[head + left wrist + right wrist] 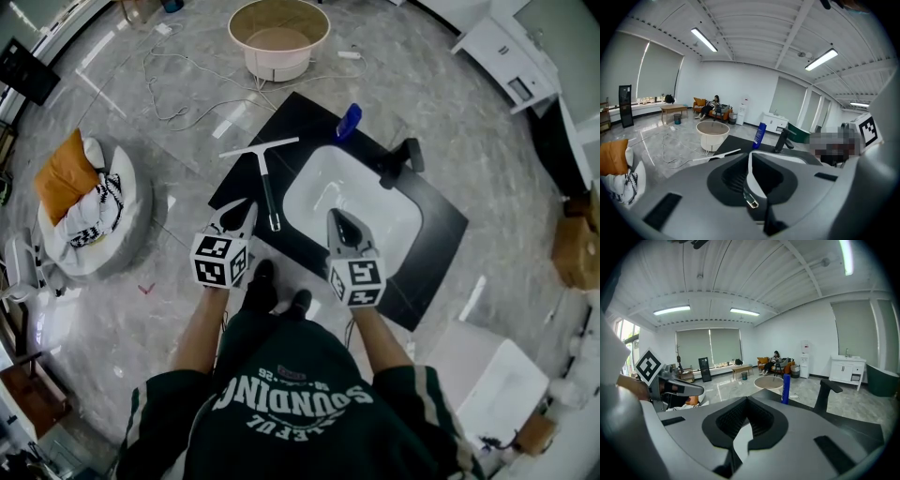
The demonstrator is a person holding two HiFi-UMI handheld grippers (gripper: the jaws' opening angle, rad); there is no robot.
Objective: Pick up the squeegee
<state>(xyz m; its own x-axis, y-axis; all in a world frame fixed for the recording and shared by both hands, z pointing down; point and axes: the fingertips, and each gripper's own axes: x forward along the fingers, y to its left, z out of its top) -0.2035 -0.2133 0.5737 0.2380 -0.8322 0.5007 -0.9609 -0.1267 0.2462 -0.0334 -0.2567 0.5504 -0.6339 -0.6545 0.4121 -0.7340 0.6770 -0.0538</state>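
Note:
The squeegee [267, 178] lies flat on the black countertop [441, 225], left of the white sink basin [352, 211]. Its white blade is at the far end and its dark handle points toward me. My left gripper [249, 206] is shut and empty, its tip just left of the handle's near end and apart from it. My right gripper [335, 216] is also shut and empty, over the basin's near rim. The left gripper view shows the squeegee blade [717, 155] just beyond the closed left gripper [750, 154]. The right gripper [747, 399] sees no squeegee.
A blue bottle [348, 120] and a black faucet [401, 161] stand at the basin's far side. A round tub [278, 37] and loose cables lie on the floor beyond. A white beanbag with an orange cushion [89, 202] sits at the left. White cabinets stand at the right.

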